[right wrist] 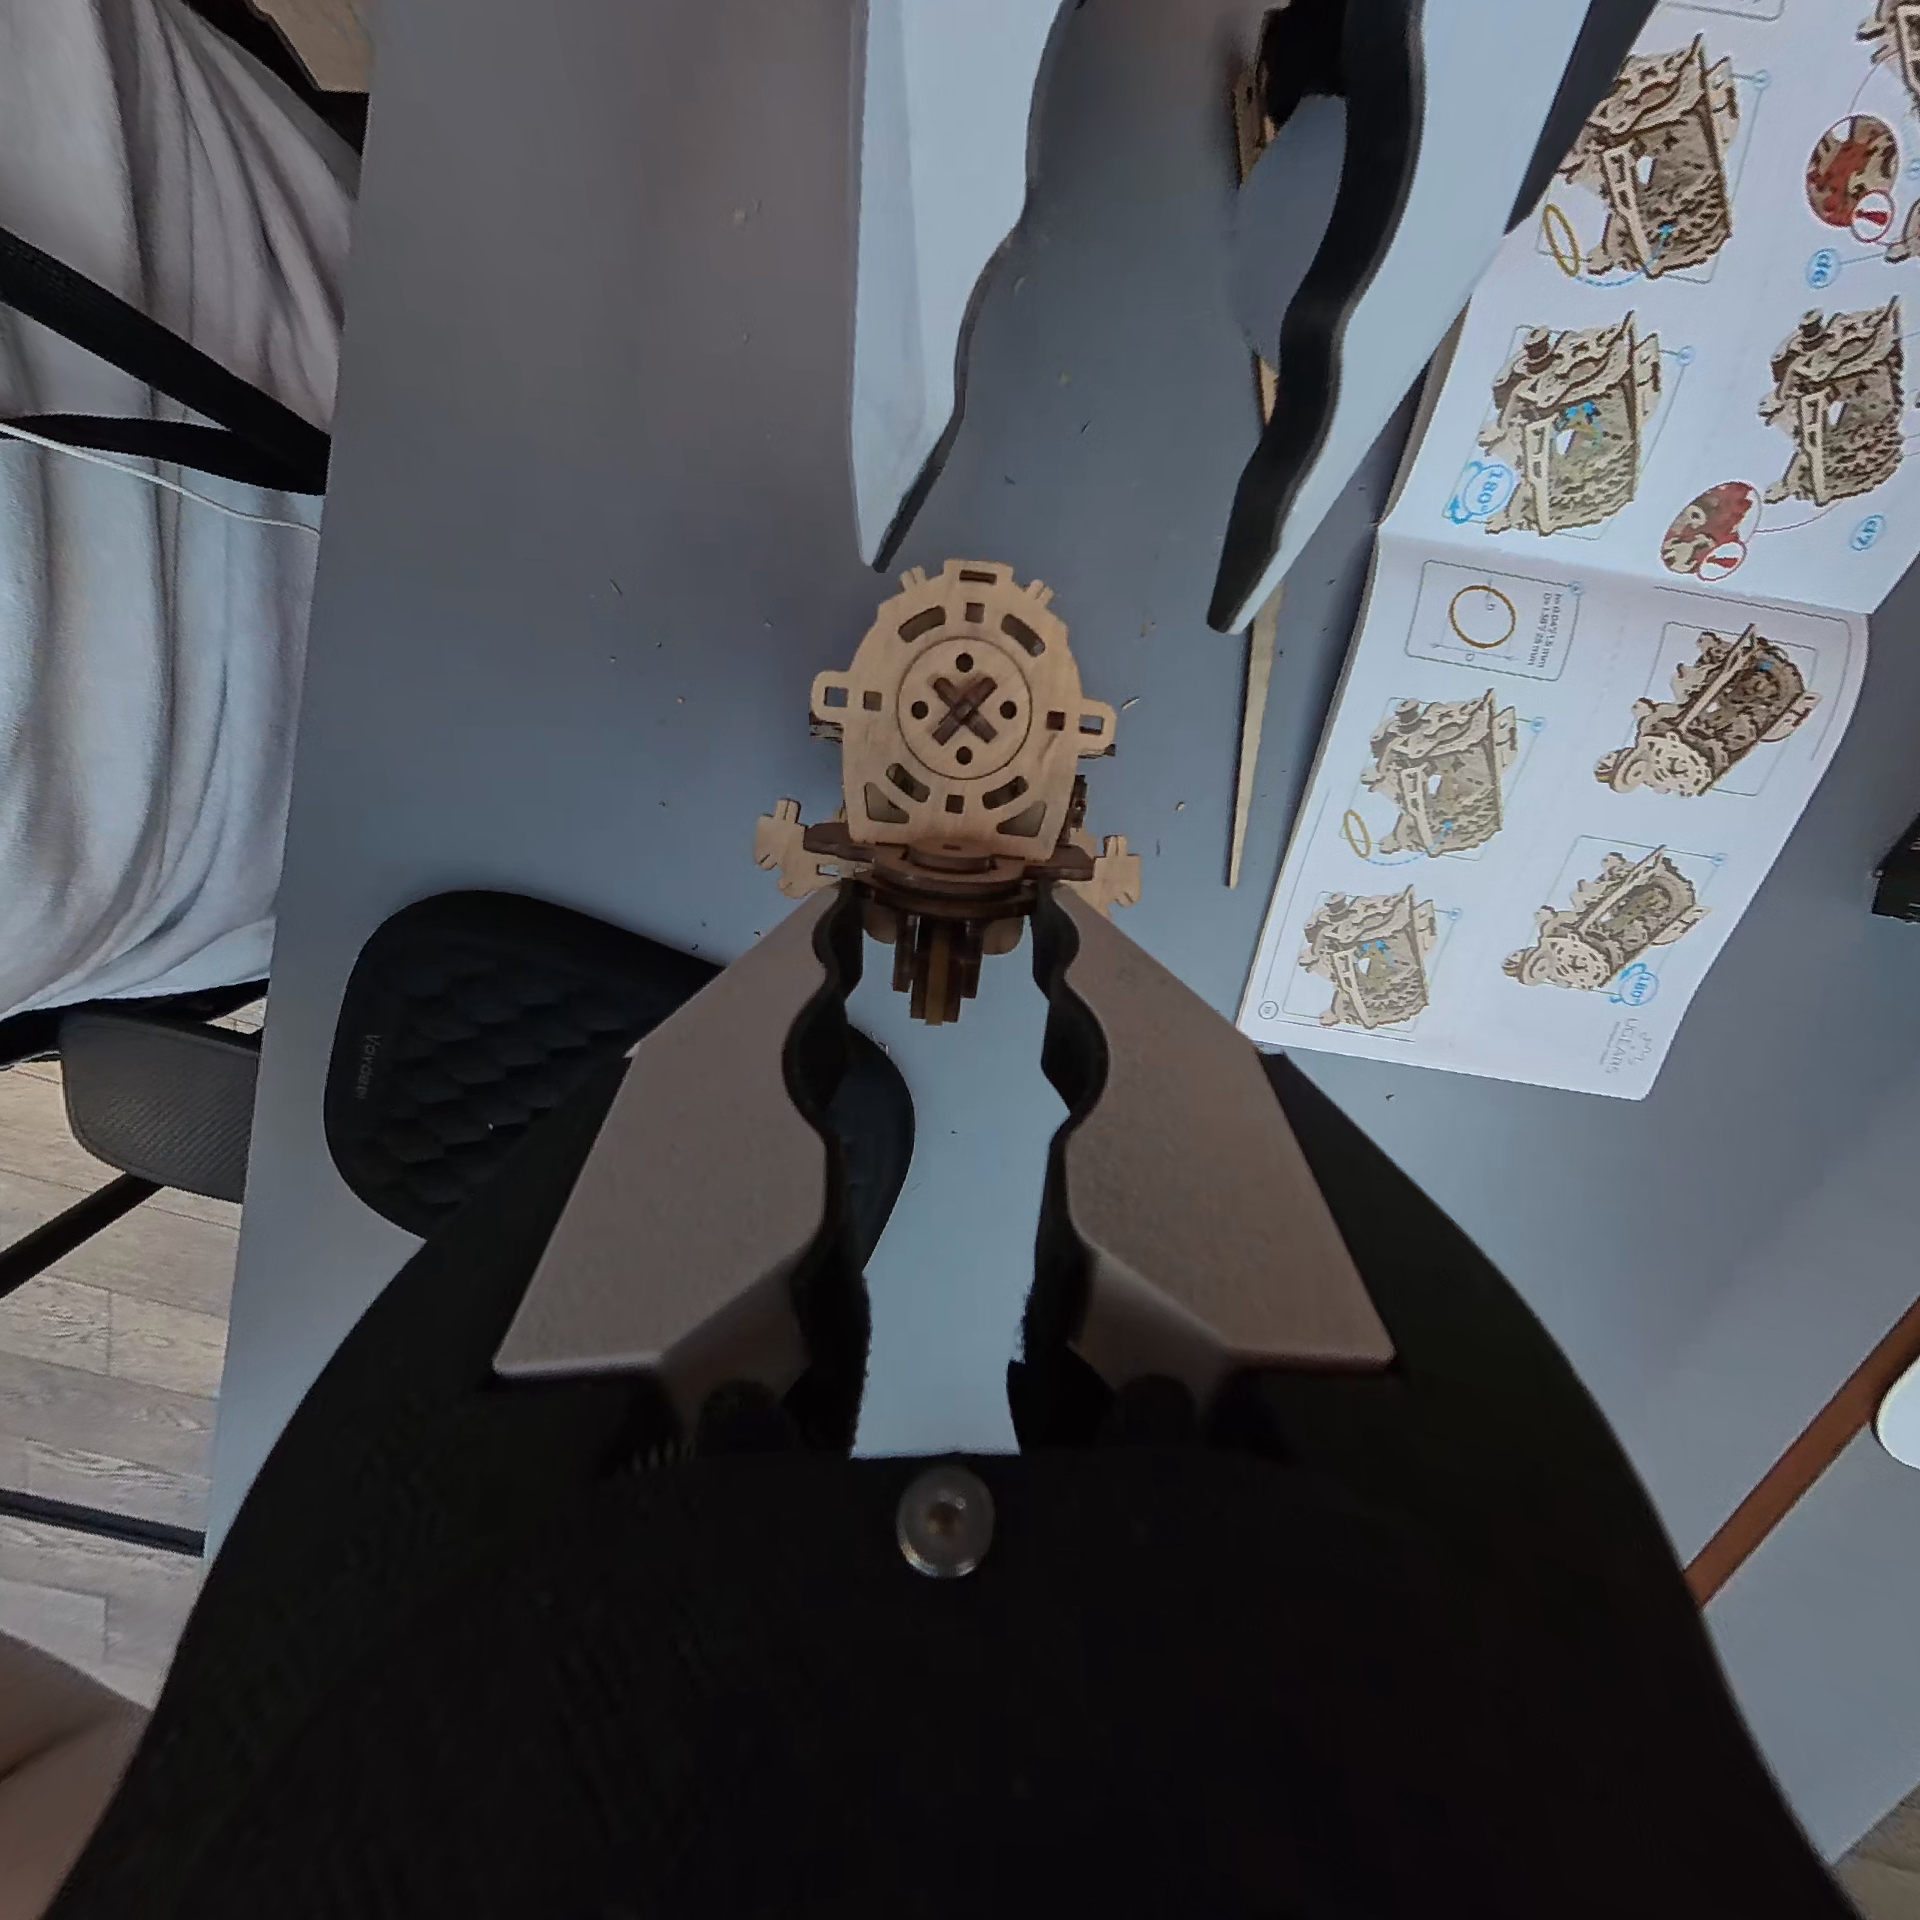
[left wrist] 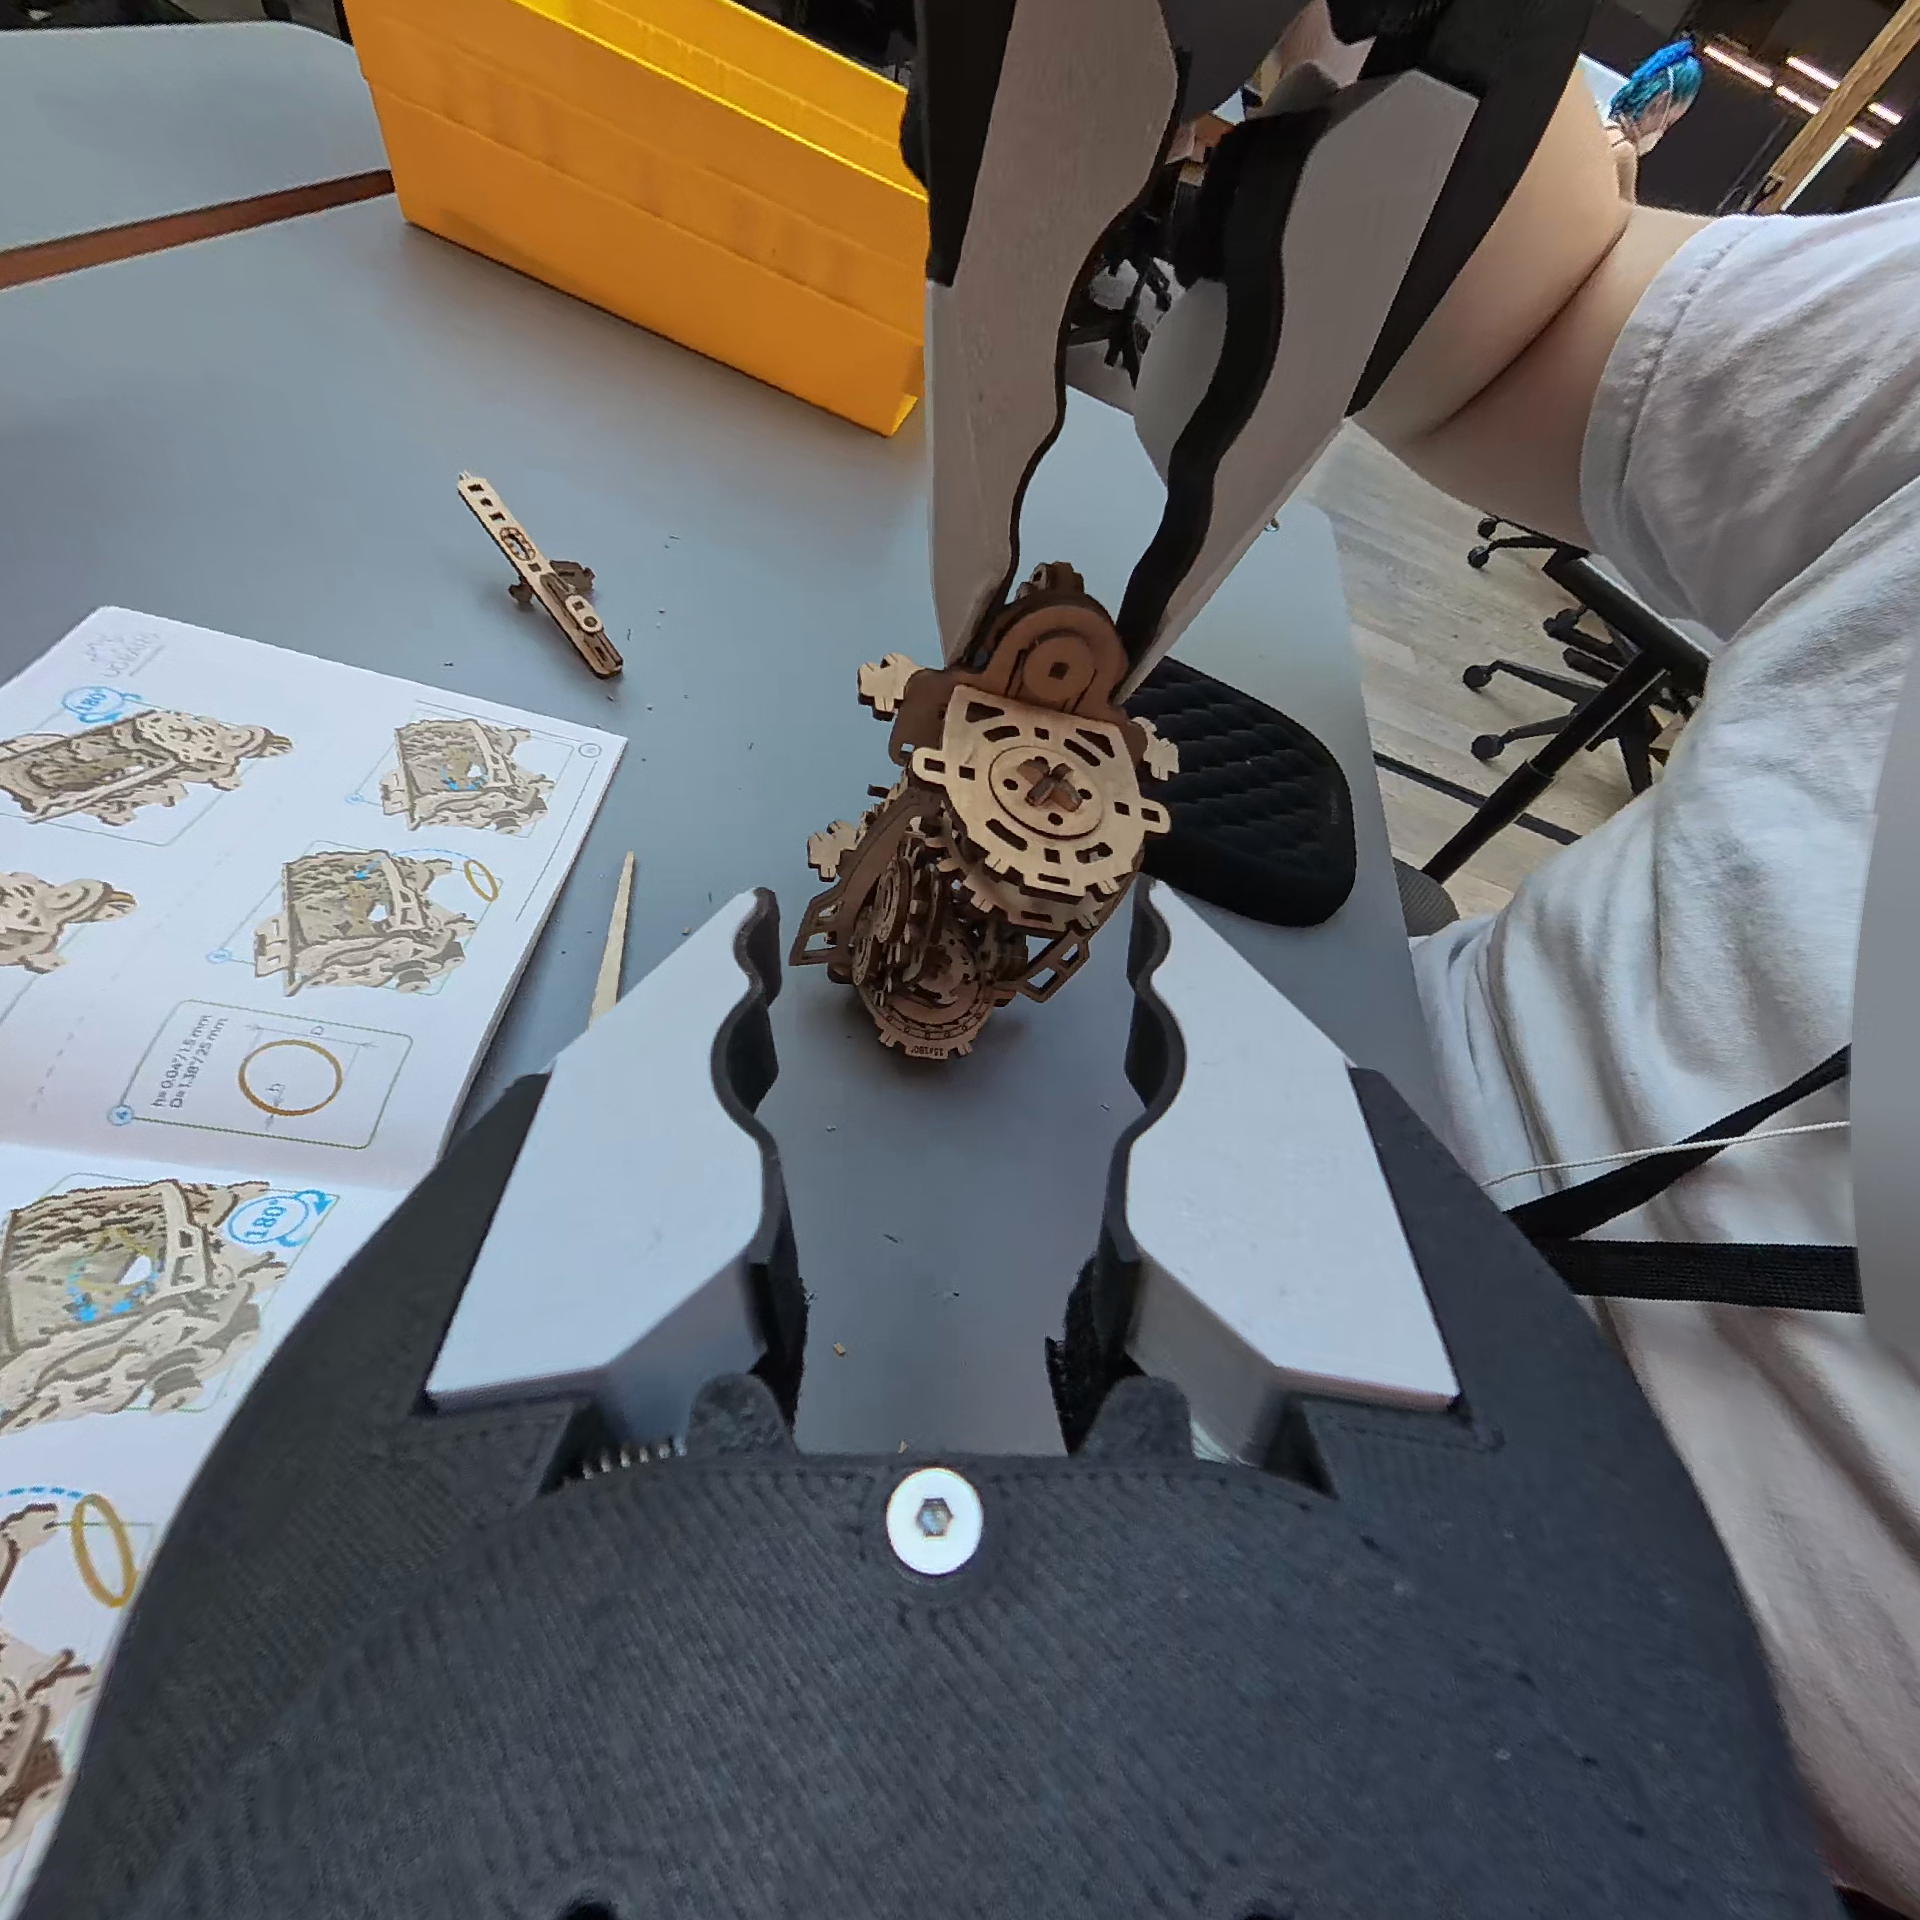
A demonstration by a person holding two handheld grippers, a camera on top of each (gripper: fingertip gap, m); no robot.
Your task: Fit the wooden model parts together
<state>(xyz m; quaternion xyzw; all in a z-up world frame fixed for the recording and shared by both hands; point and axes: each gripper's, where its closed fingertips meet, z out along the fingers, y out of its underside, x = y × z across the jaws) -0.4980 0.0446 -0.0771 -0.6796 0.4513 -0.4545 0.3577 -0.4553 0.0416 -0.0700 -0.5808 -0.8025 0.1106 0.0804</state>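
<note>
Right of the instruction booklet (left wrist: 260, 883), the right gripper (left wrist: 1049, 644) pinches the wooden gear assembly (left wrist: 977, 852) upright; the left gripper (left wrist: 951, 935) gapes empty, apparently ready to add parts.

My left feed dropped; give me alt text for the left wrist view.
The right gripper grips the top of a brown wooden gear model standing on the grey table, just beyond the open left gripper. A white instruction booklet, a loose wooden strip and a yellow plastic bin lie left.
</note>
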